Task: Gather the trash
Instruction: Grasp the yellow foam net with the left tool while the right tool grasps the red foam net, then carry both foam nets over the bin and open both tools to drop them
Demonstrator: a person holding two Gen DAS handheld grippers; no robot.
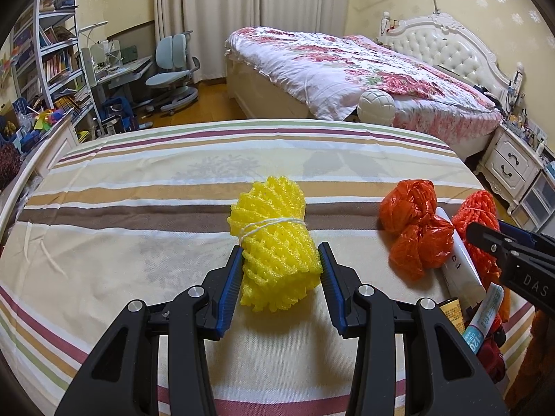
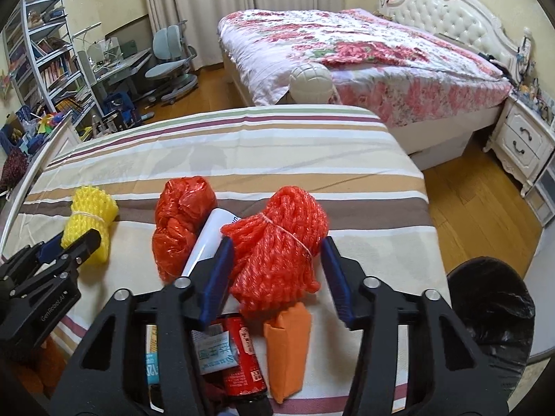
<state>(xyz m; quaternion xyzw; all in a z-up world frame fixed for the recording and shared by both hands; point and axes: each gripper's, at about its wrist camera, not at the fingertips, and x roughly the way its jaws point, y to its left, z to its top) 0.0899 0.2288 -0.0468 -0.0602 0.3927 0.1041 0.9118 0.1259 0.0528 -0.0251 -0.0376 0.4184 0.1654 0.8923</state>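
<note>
Both grippers are set up for a grab at the same time, one bundle each. The left gripper (image 1: 281, 260) has its jaws apart and straddling the near end of the yellow foam net (image 1: 274, 246), a roll tied round its middle with white string; the blue pads sit just beside its sides, and whether they already touch it I cannot tell. Coming in along the roll's length puts the pads against its soft flanks, which should compress and hold well.

The right gripper (image 2: 274, 260) is likewise spread, around the red foam net (image 2: 277, 239), also string-tied. That bundle lies on top of a white tube (image 2: 211, 235), so it sits tilted and slightly raised — handy for getting the fingers round it without scraping the striped cloth of the table (image 2: 242, 159).

The rest of the trash is crowded near the right gripper: a crumpled orange plastic bag (image 2: 178, 222) just left of the tube, a folded orange packet (image 2: 288, 343), a red can (image 2: 244, 357) and a small printed sachet (image 2: 215, 350) close to the table's near edge. The black-lined bin (image 2: 492, 319) stands on the floor off the table's right side — presumably why the pile is gathered there, a short carry away.

My reading is that nothing is lifted yet; closing on both nets is the step in hand. The yellow net has the longer trip.
</note>
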